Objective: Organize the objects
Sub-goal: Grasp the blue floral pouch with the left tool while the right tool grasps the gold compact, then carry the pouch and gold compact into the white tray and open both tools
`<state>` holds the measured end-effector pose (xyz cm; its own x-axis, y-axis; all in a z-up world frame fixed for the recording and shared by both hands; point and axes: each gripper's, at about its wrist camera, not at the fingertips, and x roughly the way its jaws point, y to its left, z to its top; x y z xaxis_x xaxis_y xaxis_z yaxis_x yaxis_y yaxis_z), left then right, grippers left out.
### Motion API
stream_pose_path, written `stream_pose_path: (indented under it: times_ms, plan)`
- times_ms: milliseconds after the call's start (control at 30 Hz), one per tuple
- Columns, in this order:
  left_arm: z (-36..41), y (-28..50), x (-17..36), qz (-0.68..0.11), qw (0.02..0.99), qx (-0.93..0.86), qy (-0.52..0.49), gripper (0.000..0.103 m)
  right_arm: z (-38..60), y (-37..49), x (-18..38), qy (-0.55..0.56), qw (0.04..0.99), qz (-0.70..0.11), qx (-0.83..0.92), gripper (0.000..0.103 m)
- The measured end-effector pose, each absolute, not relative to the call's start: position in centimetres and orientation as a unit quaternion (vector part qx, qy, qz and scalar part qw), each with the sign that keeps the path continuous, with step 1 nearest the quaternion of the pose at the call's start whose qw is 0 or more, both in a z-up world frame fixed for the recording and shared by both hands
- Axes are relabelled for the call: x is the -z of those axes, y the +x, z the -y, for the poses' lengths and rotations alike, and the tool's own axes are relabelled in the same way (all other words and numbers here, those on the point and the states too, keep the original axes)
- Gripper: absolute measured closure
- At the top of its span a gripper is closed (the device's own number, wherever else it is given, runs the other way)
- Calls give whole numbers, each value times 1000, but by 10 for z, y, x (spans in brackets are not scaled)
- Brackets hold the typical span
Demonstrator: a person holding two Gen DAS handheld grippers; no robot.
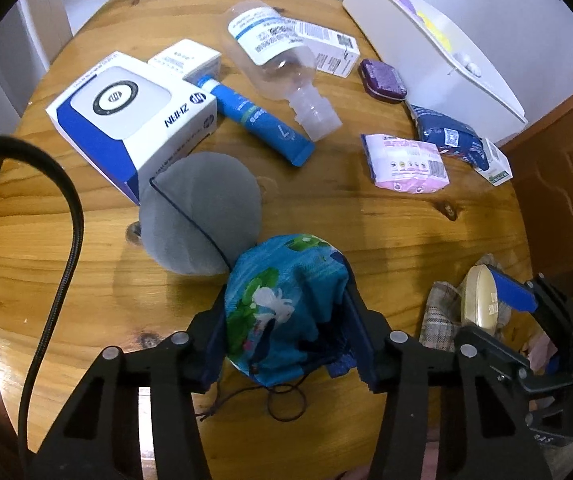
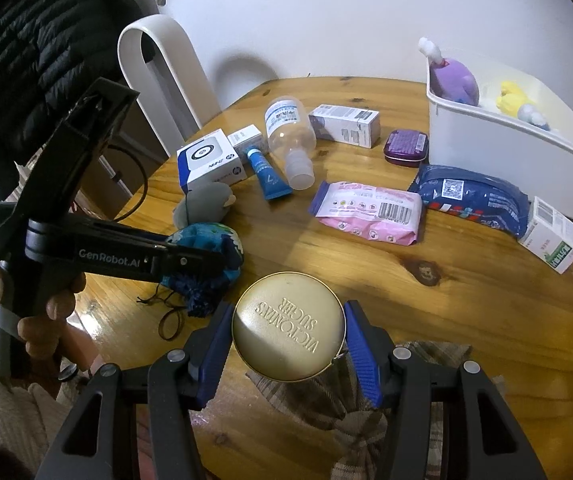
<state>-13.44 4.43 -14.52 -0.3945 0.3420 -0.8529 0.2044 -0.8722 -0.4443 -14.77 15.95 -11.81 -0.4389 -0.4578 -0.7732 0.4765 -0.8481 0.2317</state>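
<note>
Nearest the right wrist lens, the right gripper (image 2: 288,330) is clamped on a round gold tin (image 2: 288,326) above a plaid cloth (image 2: 338,408). At nine o'clock, the left gripper (image 1: 286,320) squeezes a blue drawstring pouch (image 1: 282,304). Both loads probably belong in the white bin (image 2: 502,168) at two o'clock; lifting clear of the clutter would help. Beyond, boxes, packets and a bottle (image 2: 290,136) litter the round wooden table (image 2: 466,280) against a white wall.

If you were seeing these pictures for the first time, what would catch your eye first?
Most striking is the round gold tin clamped in the right gripper at the table's near edge. Beside it, the left gripper grips a blue floral pouch. Beyond lie scattered toiletries and a white bin holding plush toys at far right.
</note>
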Motion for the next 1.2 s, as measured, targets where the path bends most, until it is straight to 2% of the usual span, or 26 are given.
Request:
stream_pose_path:
  times_ms: [233, 633, 1200]
  plan:
    - [-49, -121, 111, 225, 50, -822, -521, 48, -163, -143, 108, 441, 274, -2, 855, 47]
    - [-47, -115, 4, 151, 55, -888, -431, 48, -176, -140, 64, 401, 275, 14, 874, 47]
    - [-69, -184, -112, 51, 61, -930, -359, 48, -216, -182, -41, 327, 228, 14, 917, 47]
